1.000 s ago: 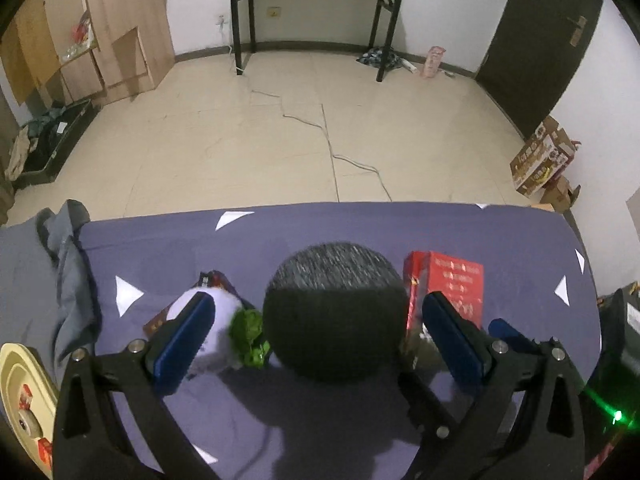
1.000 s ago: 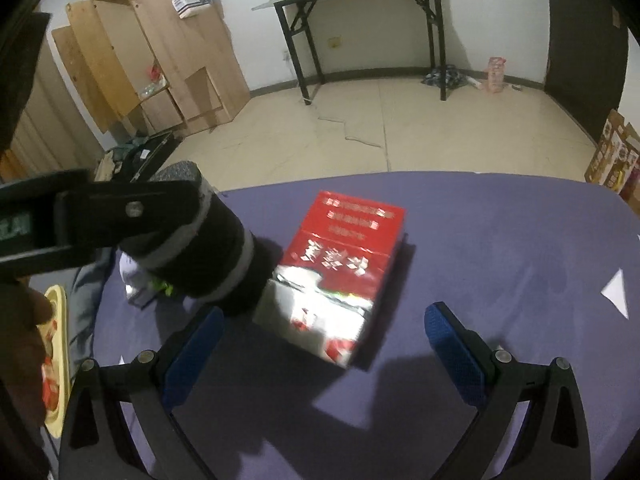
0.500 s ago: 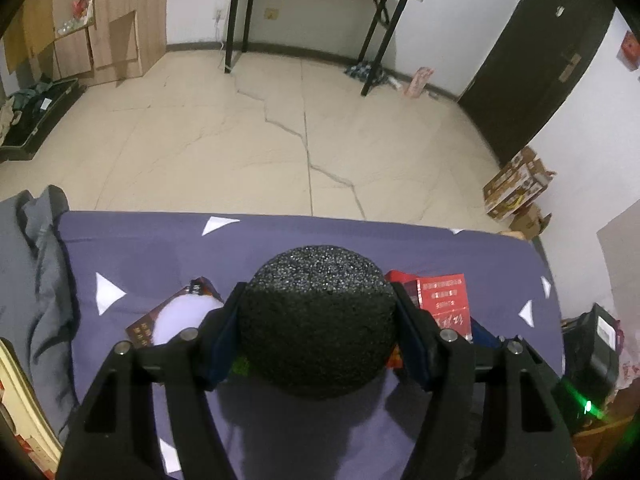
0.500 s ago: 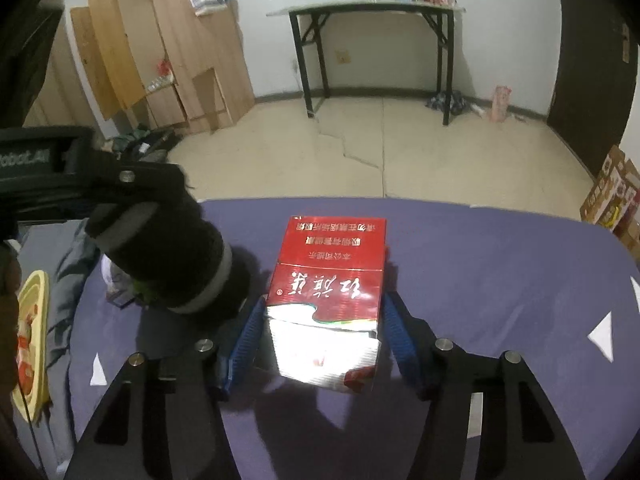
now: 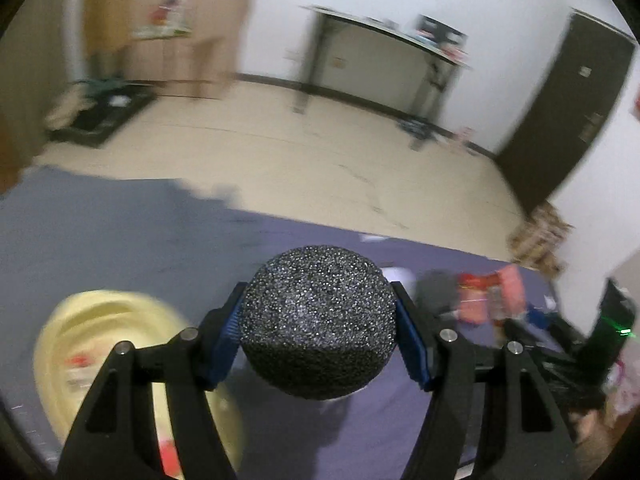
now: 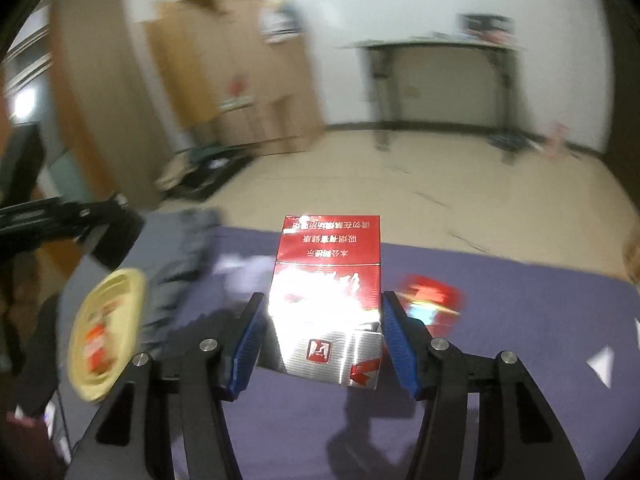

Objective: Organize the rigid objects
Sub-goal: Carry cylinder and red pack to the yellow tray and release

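My left gripper [image 5: 320, 340] is shut on a black foam-topped cylinder [image 5: 318, 320] and holds it above the purple cloth, just right of a yellow plate [image 5: 104, 344]. My right gripper [image 6: 322, 340] is shut on a red and silver box [image 6: 326, 292] lifted off the cloth. In the right wrist view the left gripper with the cylinder [image 6: 116, 236] shows at far left, above the yellow plate [image 6: 106, 328].
The purple tablecloth [image 6: 520, 360] with white triangles covers the table. A small red packet [image 6: 430, 298] lies behind the box. Grey fabric [image 6: 180, 264] lies left. The plate holds red-and-white items. Both views are motion-blurred.
Both grippers closed on their objects, then lifted them. The left one has swung left with the cylinder toward the yellow plate; the right one has raised the box off the cloth.
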